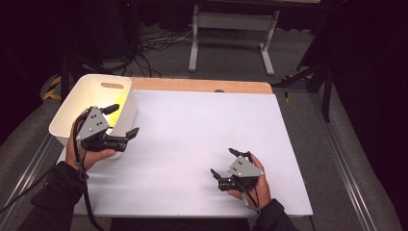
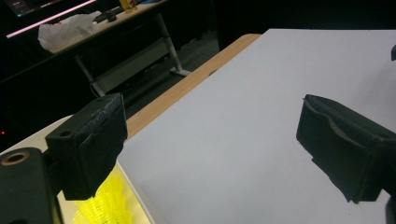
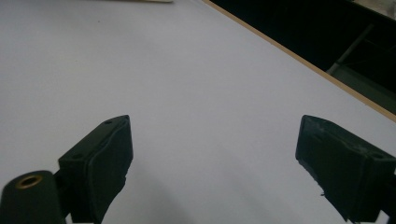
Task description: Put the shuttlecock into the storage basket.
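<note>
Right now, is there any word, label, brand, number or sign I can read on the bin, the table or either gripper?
None can be read.
White bin: plain walls, no label; something yellow lies inside.
White table top: blank.
Left gripper and right gripper: grey plates bear holes, no lettering.
Items on the far desk in the left gripper view: too small and blurred to read.

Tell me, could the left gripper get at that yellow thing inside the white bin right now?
Probably yes. The left gripper hangs at the white bin rim with its fingers spread wide, the bin is open-topped, and the yellow thing lies just below one finger. Nothing seems to block it.
</note>
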Tool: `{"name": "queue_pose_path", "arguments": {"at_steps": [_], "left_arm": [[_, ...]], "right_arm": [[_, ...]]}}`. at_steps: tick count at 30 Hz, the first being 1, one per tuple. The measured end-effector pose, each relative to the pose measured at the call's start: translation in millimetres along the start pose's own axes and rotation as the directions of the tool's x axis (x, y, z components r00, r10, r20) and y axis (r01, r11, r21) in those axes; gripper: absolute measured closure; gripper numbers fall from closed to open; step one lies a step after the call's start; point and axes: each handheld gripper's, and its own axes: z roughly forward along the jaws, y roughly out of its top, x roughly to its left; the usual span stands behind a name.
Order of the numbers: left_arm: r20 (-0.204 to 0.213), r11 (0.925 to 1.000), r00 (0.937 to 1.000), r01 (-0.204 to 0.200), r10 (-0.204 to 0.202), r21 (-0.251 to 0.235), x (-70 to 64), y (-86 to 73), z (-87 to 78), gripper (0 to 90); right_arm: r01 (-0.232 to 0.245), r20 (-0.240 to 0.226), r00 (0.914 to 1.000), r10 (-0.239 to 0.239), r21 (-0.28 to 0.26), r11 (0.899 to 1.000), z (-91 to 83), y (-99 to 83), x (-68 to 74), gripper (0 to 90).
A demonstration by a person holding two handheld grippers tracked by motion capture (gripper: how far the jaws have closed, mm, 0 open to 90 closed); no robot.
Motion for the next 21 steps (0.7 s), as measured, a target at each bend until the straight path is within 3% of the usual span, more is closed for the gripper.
{"name": "queue_pose_path", "arguments": {"at_steps": [8, 21], "left_arm": [[0.01, 0.9997, 0.9999, 0.013, -0.013, -0.02, -8.9, -5.9, -0.9, 8.6], [0.037, 0.9986, 0.9993, -0.006, 0.008, -0.052, -24.6, -14.7, -2.2, 8.1]], "right_arm": [[0.002, -0.003, 1.0, -0.002, 0.0, 1.0, 0.1, -0.1, -0.1, 12.1], [0.006, -0.002, 1.0, -0.006, 0.0, 1.0, -0.2, 0.1, 0.2, 12.1]]}}
